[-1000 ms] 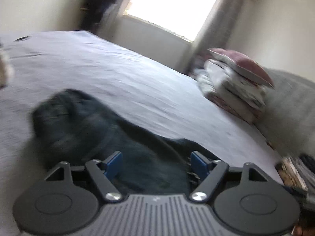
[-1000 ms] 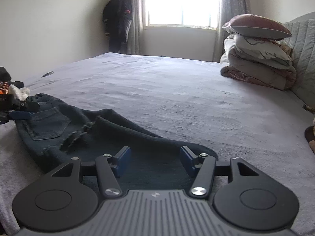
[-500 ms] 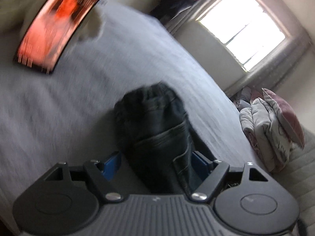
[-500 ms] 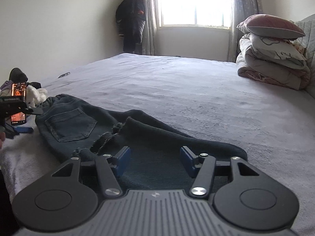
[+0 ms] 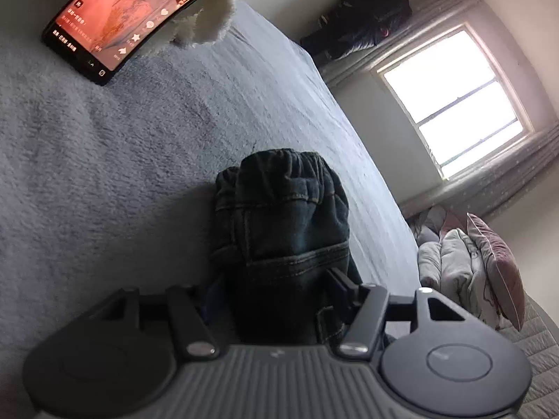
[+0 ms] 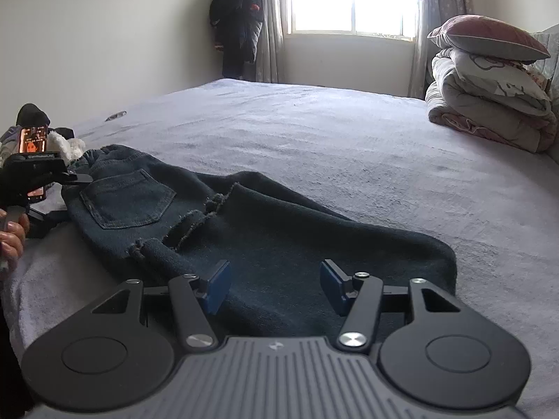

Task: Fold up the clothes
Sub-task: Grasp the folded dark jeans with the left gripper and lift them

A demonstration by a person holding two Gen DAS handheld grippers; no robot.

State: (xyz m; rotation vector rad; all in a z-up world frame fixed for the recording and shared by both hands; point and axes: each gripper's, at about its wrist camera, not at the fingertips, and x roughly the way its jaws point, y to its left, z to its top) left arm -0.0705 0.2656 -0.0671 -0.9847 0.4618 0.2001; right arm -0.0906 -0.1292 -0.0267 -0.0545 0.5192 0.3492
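Dark blue jeans [image 6: 265,223] lie flat on the grey bed [image 6: 349,146], back pocket up, waistband at the left. In the left wrist view the jeans [image 5: 283,230] fill the space between the fingers of my left gripper [image 5: 276,289], at the waist end; the jaws stand wide with cloth between them. My left gripper also shows in the right wrist view [image 6: 70,181] at the waistband. My right gripper [image 6: 276,288] is open and empty, just above the leg end of the jeans.
A lit phone [image 5: 115,24] leans on a white plush toy [image 5: 206,17] near the bed's left edge. Folded bedding and pillows [image 6: 489,94] are stacked at the far right. A dark coat [image 6: 241,24] hangs by the window.
The left gripper swung round and moved along the jeans to the waistband end, near the phone. The right gripper drew back slightly, with the jeans now lying flatter.
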